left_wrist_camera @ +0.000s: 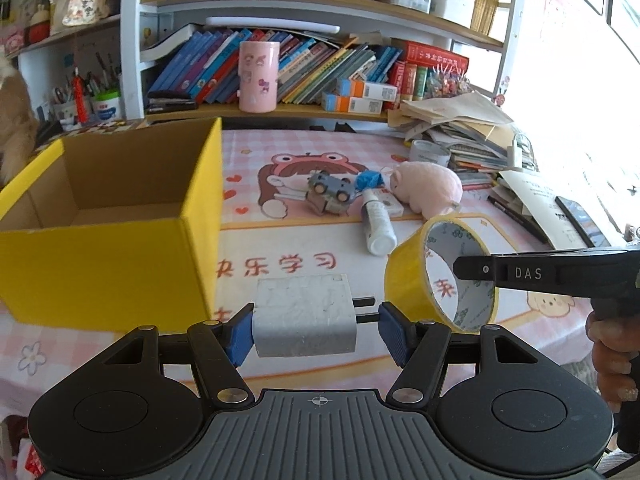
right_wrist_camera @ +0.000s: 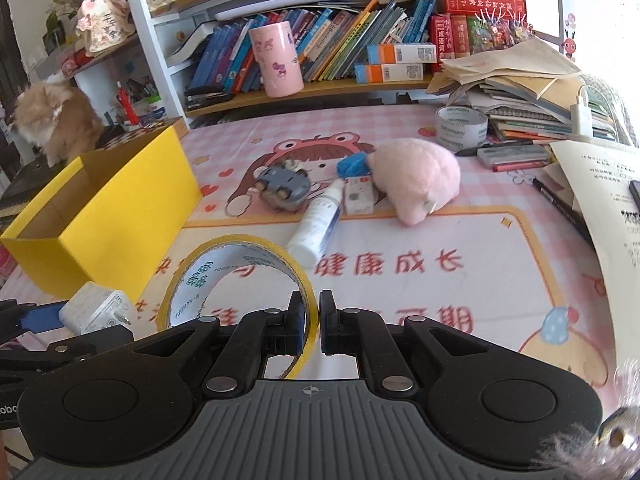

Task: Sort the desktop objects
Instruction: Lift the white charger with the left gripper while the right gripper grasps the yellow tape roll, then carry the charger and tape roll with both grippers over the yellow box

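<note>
Yellow tape roll (right_wrist_camera: 236, 280) is pinched through its wall by the right gripper (right_wrist_camera: 319, 322): one black finger is seen inside the ring and the other outside, the jaws all but closed on the thin band. From the right wrist view the roll stands on edge at 10 o'clock from the fingertips, raised above the pink checked desk mat (right_wrist_camera: 440, 280).

White plug adapter (left_wrist_camera: 306, 316) is held across its sides by the left gripper (left_wrist_camera: 316, 330), the blue pads (left_wrist_camera: 239, 338) pressed against its left and right faces at a medium spread, with its two prongs pointing toward 3 o'clock. In the left wrist view the tape roll is seen at 3 o'clock of the adapter, just beside it.

The open yellow cardboard box (left_wrist_camera: 100, 264) lies at 10 o'clock of the adapter, near it, and at 10 o'clock of the tape roll in the right wrist view.

Farther up the mat, at 12 to 1 o'clock of both grippers, a cluster is found: a white tube (right_wrist_camera: 316, 224), a grey toy car (right_wrist_camera: 282, 190), a blue crumpled item (right_wrist_camera: 352, 165) and a pink plush toy (right_wrist_camera: 416, 180), the tube lying against a small white box (right_wrist_camera: 359, 196). A grey tape roll (right_wrist_camera: 460, 128) is set at 1 o'clock, near stacked papers (right_wrist_camera: 532, 92).
</note>
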`<state>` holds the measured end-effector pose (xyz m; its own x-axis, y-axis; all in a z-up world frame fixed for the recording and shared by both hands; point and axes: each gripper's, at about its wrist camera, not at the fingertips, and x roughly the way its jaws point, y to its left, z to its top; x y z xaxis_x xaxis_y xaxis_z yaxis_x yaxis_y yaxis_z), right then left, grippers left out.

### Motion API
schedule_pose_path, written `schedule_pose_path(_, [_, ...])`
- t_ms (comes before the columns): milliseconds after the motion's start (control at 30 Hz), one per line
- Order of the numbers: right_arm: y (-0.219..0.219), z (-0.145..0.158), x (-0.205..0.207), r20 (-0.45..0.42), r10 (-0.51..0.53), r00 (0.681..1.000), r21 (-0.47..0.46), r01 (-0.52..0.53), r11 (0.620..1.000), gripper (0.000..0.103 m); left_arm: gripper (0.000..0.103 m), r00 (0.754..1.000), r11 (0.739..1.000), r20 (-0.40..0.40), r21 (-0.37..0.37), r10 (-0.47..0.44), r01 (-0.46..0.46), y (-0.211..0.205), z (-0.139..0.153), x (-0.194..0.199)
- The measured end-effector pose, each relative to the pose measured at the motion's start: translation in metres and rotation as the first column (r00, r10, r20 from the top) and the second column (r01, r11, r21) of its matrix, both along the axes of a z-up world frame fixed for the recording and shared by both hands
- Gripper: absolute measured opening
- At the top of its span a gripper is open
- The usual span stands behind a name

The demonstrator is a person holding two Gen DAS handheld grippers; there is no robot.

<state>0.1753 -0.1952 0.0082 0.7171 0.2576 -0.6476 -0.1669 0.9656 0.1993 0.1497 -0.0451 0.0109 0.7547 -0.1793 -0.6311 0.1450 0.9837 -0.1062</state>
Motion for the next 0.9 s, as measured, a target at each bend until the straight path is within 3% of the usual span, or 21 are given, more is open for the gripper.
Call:
schedule_pose_path(600, [0.072, -0.009, -0.084, -0.037, 0.009, 0.999, 0.009, -0.009, 1.000, 0.007, 0.064, 0.999, 1.000, -0.039, -0.011, -0.023, 0.022, 0.062, -0.004, -0.080])
schedule_pose_path(900, [0.108, -0.023, -0.120, -0.093, 0.044, 0.995, 0.028, -0.041, 0.999, 0.007, 0.064, 0.994, 0.999, -0.098, -0.027, 0.044, -0.047, 0.100, -0.013, -0.119])
